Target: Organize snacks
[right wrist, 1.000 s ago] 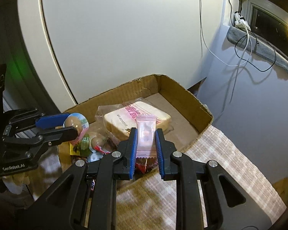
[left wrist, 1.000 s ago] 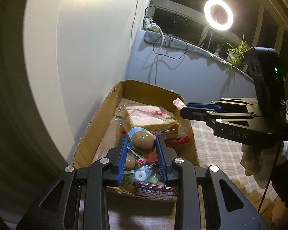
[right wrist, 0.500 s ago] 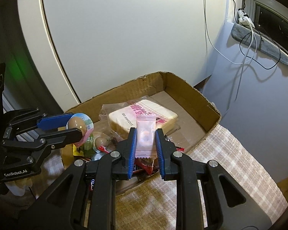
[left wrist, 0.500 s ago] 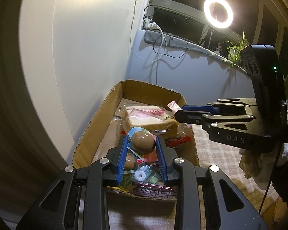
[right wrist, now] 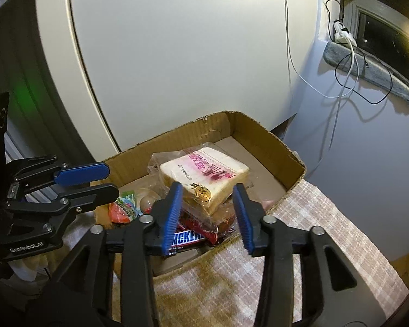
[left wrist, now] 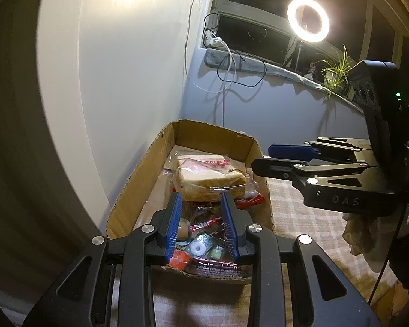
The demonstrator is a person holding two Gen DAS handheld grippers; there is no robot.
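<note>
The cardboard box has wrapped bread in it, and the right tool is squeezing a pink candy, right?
Not quite. The cardboard box does hold the wrapped bread, but the right tool holds nothing: its jaws have just been opening and stand apart and empty above the snacks. The right wrist view shows it.

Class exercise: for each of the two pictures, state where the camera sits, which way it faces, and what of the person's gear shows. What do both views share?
Left wrist: sits on the left gripper, faces down into the cardboard box; right gripper enters from the right.
Right wrist: sits on the right gripper, faces down into the box; left gripper enters from the left.
Shared: the wrapped sandwich, box, checked cloth.
</note>
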